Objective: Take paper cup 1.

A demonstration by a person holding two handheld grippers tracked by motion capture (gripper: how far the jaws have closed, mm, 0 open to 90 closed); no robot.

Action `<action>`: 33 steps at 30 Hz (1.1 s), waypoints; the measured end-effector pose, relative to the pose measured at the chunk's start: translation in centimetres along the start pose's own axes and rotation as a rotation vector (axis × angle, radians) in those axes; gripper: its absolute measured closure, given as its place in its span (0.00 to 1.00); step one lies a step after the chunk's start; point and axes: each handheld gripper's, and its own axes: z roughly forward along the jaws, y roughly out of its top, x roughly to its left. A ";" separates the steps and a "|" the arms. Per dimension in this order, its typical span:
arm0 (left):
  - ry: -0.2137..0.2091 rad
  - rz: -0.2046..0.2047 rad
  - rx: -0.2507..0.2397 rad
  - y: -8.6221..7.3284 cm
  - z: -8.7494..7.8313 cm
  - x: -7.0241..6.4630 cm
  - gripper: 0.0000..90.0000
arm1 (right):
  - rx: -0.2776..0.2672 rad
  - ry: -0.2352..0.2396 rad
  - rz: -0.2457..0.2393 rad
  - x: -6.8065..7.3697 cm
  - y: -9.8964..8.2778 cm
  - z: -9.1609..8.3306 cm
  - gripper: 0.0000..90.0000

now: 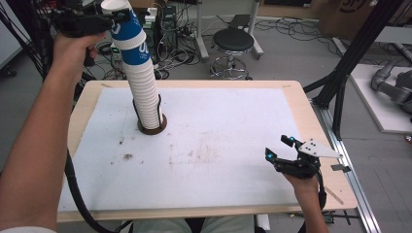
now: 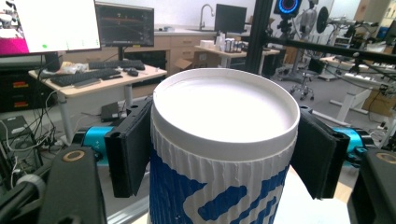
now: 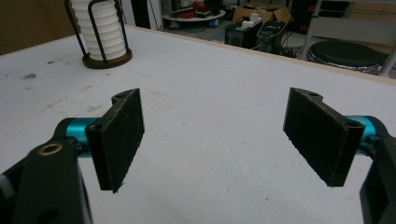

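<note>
- Workshop floor strewn with cables, a round stool (image 1: 233, 41) and desks with monitors frames a pale counter (image 1: 291, 97) covered by a stained white sheet.
- Left tongs (image 1: 120, 18) are clamped on the top cup (image 2: 224, 140), blue-and-white and ribbed, both black pads pressing its sides just under the rim in the left gripper view.
- That cup sits at the head of a tall cup stack (image 1: 145, 87), which rises from a dark round holder (image 1: 151, 127) with upright wire guides at the counter's far left.
- Stack's long axis leans slightly toward the left hand (image 1: 73, 46); a clean pull would likely have to follow that lean, up and along the column.
- Whether the top cup has already parted from the cup beneath is hard to tell from the high view.
- Right tongs (image 1: 278, 148) hover spread wide and empty over the near right of the counter, well apart from the stack, which lies far off to their left.
</note>
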 end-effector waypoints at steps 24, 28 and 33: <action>-0.101 0.053 -0.101 0.3 -6.0 -1.9 0.32 | -0.002 0.010 0.003 0.3 0.0 0.2 0.23; -0.146 0.038 -0.099 -0.7 -7.0 -2.5 0.32 | -0.004 0.012 -0.001 0.4 0.1 0.3 0.23; -0.206 0.048 -0.104 -2.6 -7.9 -3.8 0.32 | 0.003 0.017 -0.004 0.5 0.1 0.5 0.23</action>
